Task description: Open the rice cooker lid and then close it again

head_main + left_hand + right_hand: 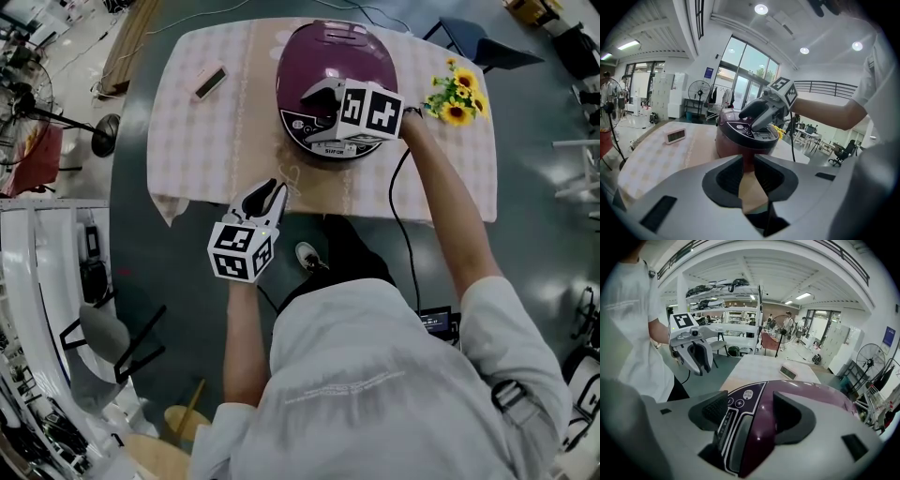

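Right now the rice cooker point(328, 58) sits closed on the far side of the table point(187, 141), directly under the right gripper point(314, 111), whose spread jaws straddle the lid's front latch point(739, 439) without pinching it. Back at the near table edge, the left gripper point(269, 192) hangs part-spread and empty, clearly farther off.
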{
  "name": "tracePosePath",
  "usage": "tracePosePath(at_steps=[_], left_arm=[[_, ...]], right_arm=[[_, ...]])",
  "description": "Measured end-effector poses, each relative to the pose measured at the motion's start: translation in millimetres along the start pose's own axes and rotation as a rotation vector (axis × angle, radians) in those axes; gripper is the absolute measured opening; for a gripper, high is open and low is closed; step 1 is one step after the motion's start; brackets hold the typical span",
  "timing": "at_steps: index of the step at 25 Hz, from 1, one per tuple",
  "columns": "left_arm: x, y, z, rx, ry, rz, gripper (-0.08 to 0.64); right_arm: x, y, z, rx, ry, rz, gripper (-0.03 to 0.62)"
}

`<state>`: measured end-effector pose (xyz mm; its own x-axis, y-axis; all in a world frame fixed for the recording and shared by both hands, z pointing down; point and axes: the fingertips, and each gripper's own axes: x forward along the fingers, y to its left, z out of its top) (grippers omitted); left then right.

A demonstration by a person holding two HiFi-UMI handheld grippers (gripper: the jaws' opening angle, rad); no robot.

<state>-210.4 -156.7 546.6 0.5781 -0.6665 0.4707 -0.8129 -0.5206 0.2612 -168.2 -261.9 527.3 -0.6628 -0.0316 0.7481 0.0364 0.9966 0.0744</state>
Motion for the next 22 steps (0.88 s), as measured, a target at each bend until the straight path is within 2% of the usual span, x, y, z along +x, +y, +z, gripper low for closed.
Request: tracePosePath(at_steps=[17, 22], left_arm=[[5.5, -2.1, -3.8, -0.014, 0.007, 0.004, 0.086], [9.6, 1.2, 0.2, -0.017, -0.002, 0.009, 0.086]], right_arm=[[1.2, 1.3, 0.8, 0.003, 0.005, -0.026, 0.308], [0.9, -3.1, 2.7, 0.006, 0.003, -0.042, 0.270]])
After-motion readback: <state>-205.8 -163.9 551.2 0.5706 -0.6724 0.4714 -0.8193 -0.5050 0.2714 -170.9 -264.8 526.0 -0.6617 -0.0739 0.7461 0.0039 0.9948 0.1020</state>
